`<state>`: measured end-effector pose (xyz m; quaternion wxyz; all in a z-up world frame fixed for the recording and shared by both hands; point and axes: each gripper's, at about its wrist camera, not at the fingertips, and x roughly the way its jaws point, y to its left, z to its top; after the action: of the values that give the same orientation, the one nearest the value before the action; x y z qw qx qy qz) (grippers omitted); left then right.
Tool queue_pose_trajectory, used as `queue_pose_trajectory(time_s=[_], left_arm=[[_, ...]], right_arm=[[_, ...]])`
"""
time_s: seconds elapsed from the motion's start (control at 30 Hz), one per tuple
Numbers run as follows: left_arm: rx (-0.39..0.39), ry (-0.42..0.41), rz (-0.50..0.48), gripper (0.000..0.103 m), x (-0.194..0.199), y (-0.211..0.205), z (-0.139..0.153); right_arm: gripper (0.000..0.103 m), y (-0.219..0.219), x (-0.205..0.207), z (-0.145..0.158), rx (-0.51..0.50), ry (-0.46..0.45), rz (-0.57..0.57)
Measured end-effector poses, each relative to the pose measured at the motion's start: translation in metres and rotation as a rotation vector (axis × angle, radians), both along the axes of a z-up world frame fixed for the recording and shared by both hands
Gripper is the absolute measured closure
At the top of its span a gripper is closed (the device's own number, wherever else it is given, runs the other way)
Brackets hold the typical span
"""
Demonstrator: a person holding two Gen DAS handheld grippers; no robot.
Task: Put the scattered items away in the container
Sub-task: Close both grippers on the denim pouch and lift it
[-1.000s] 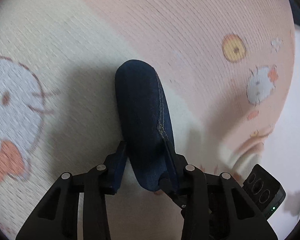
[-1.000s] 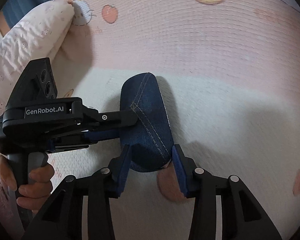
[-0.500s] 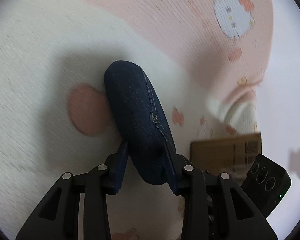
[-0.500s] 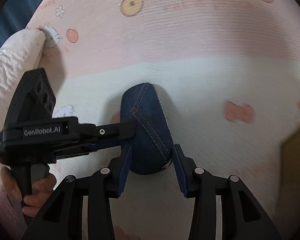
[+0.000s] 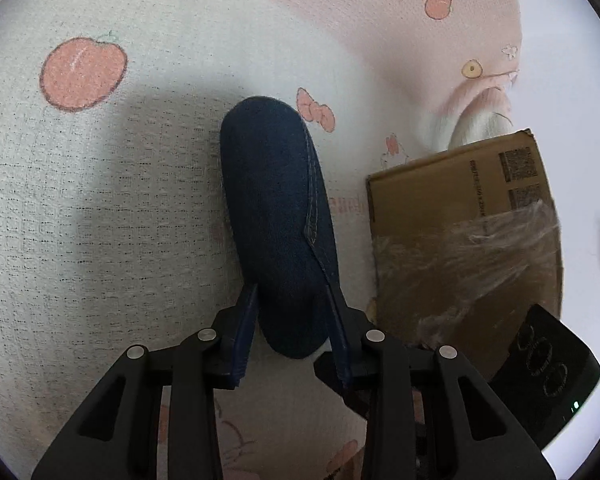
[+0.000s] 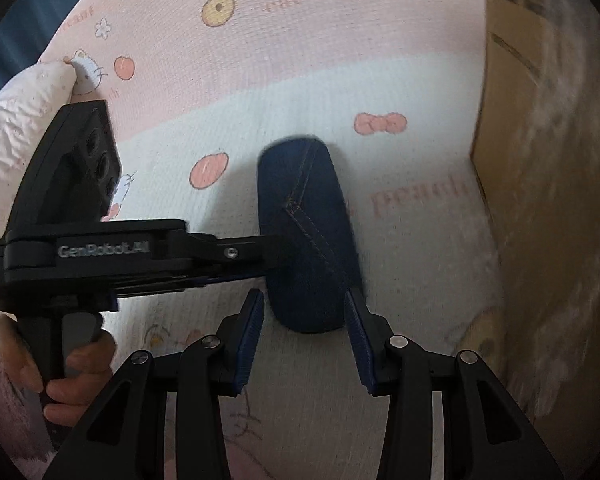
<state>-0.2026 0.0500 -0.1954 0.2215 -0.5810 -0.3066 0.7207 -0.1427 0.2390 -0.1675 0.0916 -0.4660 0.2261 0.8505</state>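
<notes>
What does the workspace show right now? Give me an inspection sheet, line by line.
Surface: pink and white printed bedspread, peach and bow motifs.
Job's things: folded denim bundle held off the spread; cardboard box with clear tape, to its right.
Clutter: nothing seen.
Grippers: left gripper on the denim, jaws closing; right gripper also clamps it; a hand holds the left handle.
Cables: nothing seen.
Surroundings: quilted pillow at the spread's edge; white wall behind the box.

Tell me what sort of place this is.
Probably a bedroom, on a bed: a pink and white cartoon-print bedspread lies under everything, a quilted pillow sits at its edge, and a cardboard box rests on it.
</notes>
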Motion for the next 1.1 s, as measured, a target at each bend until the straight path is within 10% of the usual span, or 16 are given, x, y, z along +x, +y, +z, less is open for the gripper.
queue_pose_trajectory(time_s=[0.13, 0.27, 0.6, 1.1], left_arm=[[0.035, -0.028, 0.013, 0.067, -0.003, -0.006, -0.002], [0.074, -0.030, 0.070, 0.063, -0.004, -0.021, -0.003], [0.130, -0.029, 0.118, 0.041, -0.024, -0.045, -0.012], [0.169, -0.077, 0.124, 0.059, -0.049, -0.038, -0.024]], right_arm=[[0.060, -0.005, -0.005, 0.002, 0.075, -0.033, -0.013], [0.034, -0.002, -0.010, 0.001, 0.075, -0.020, -0.030], [0.033, 0.004, -0.043, -0.020, 0.071, -0.072, 0.001], [0.040, 0.005, -0.073, -0.032, 0.092, -0.070, 0.037]])
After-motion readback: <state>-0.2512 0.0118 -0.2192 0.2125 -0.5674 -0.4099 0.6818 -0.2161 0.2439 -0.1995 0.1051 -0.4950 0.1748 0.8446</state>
